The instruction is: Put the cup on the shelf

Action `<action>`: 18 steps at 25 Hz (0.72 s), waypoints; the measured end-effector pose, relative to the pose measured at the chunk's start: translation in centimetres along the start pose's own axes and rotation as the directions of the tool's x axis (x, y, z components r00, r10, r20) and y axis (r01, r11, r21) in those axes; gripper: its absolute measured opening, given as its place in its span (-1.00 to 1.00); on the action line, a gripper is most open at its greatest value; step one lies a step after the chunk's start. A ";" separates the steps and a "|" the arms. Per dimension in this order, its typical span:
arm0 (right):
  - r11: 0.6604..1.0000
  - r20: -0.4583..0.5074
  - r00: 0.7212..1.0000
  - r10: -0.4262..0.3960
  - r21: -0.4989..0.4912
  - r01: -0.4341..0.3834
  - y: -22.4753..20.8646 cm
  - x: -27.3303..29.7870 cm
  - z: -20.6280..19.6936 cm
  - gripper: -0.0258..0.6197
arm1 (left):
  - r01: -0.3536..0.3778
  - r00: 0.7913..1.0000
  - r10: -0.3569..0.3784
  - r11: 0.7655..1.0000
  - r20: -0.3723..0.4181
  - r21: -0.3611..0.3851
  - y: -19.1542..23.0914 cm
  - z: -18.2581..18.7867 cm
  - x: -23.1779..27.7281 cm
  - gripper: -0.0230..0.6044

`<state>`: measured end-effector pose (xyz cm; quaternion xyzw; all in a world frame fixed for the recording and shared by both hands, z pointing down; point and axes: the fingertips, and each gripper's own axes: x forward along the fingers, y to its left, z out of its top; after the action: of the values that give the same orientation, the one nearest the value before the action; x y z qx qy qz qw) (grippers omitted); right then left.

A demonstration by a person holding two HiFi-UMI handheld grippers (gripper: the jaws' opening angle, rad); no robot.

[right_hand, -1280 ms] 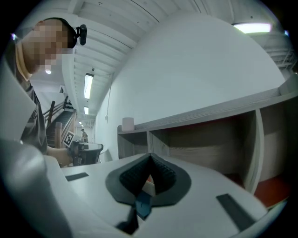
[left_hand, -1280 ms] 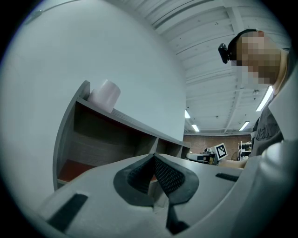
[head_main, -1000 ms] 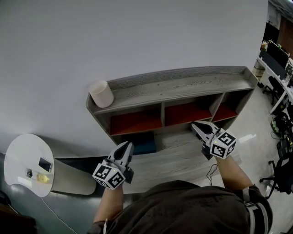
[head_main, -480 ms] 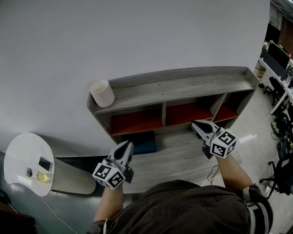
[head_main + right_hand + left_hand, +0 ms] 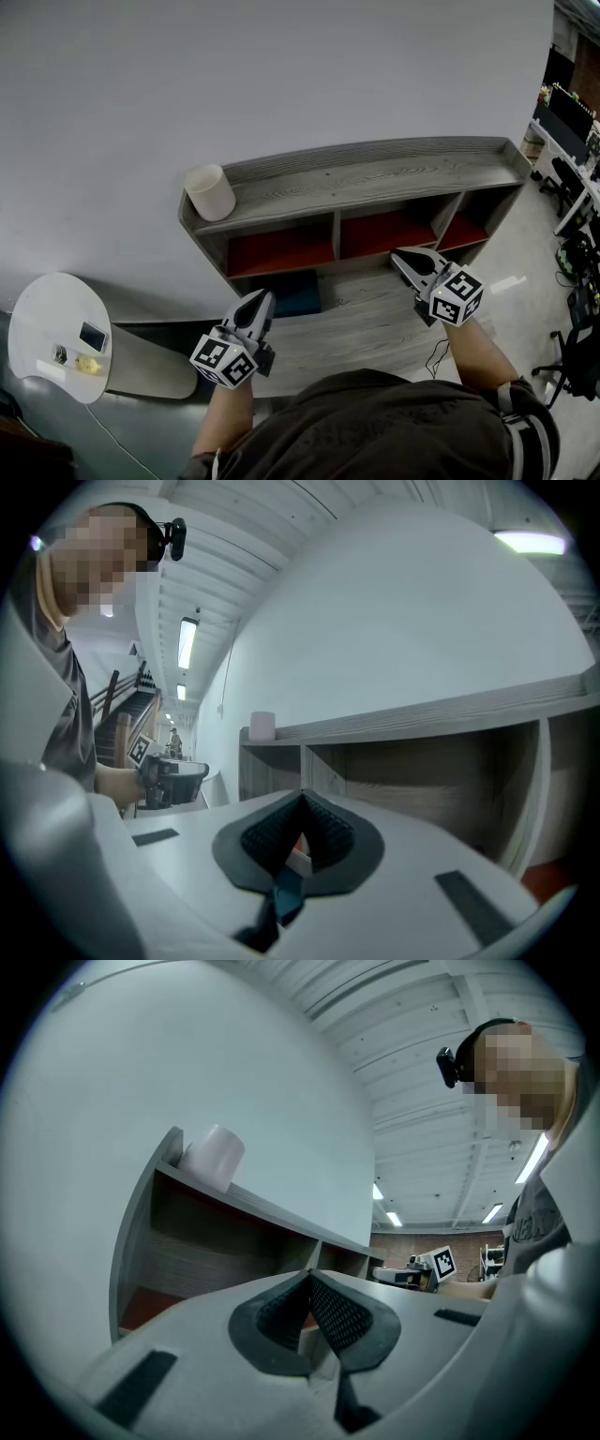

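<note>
A plain grey wall backs the wooden shelf, and the cup stands upright on its top board at the far left end, close to the corner. From how things lie, the placing looks done, so your job now is to finish cleanly.

Below the cup are the red-floored compartments, then the tabletop, over which you hold both tools level and well apart from the cup. Your left hand-held gripper has its pads pressed together with nothing between them. Your right hand-held gripper is the same, jaws fully together and empty.

Keep both low over the tabletop and clear of the shelf's left end (the cup sits near enough to that corner that a knock to the board could tip it). If you draw back, pull straight toward yourself, not upward past the top board.
</note>
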<state>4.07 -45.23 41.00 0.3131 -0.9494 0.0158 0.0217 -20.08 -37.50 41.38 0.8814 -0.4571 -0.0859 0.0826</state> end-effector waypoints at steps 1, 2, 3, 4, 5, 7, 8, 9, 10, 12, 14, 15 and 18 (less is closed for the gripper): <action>1.000 0.001 1.000 0.002 0.001 -0.002 0.0 0.0 0.0 -0.95 | -0.001 1.000 0.001 1.000 0.000 -0.003 0.0 0.0 0.0 -0.91; 1.000 0.002 1.000 0.003 0.002 -0.003 0.0 0.0 0.1 -0.95 | -0.002 1.000 0.002 1.000 0.000 -0.005 -0.1 0.0 0.0 -0.92; 1.000 0.002 1.000 0.004 0.002 -0.004 0.1 0.0 0.1 -0.95 | -0.002 1.000 0.002 1.000 0.000 -0.005 -0.1 0.0 0.0 -0.91; 1.000 0.002 1.000 0.004 0.002 -0.004 0.1 0.0 0.1 -0.95 | -0.001 1.000 0.001 1.000 0.000 -0.005 -0.1 0.0 0.0 -0.91; 1.000 0.001 1.000 0.004 0.001 -0.004 0.1 0.0 0.0 -0.95 | 0.000 1.000 0.000 1.000 0.000 -0.004 -0.1 -0.1 0.0 -0.91; 1.000 -0.001 1.000 0.005 0.000 -0.005 0.2 0.0 -0.1 -0.95 | -0.001 1.000 0.001 1.000 0.002 -0.004 0.0 -0.1 0.0 -0.91; 1.000 -0.003 1.000 0.006 0.000 -0.006 0.2 0.0 -0.1 -0.95 | -0.002 1.000 0.002 1.000 0.003 -0.005 0.1 -0.1 0.0 -0.91; 1.000 -0.004 1.000 0.006 0.000 -0.006 0.3 0.0 -0.1 -0.95 | -0.001 1.000 0.001 1.000 0.004 -0.005 0.0 -0.1 -0.1 -0.91; 1.000 -0.004 1.000 0.006 0.000 -0.006 0.3 0.0 -0.1 -0.95 | -0.001 1.000 0.001 1.000 0.005 -0.004 0.0 0.0 -0.1 -0.91; 1.000 -0.005 1.000 0.009 -0.003 -0.009 0.4 0.0 -0.1 -0.95 | -0.002 1.000 0.002 1.000 0.007 -0.006 0.0 0.1 -0.1 -0.91; 1.000 -0.006 1.000 0.012 -0.007 -0.012 0.5 0.0 -0.1 -0.95 | 0.000 1.000 0.000 1.000 0.008 -0.005 -0.1 0.1 -0.1 -0.91; 1.000 -0.007 1.000 0.012 -0.008 -0.012 0.5 0.0 -0.1 -0.95 | 0.001 1.000 -0.001 1.000 0.008 -0.004 -0.1 0.1 -0.1 -0.91; 1.000 -0.008 1.000 0.012 -0.006 -0.012 0.5 -0.1 -0.2 -0.95 | -0.004 1.000 0.004 1.000 0.010 -0.007 -0.1 0.1 -0.1 -0.91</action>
<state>3.85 -44.78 41.16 0.3070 -0.9512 0.0143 0.0265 -20.09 -37.37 41.23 0.8798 -0.4589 -0.0919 0.0835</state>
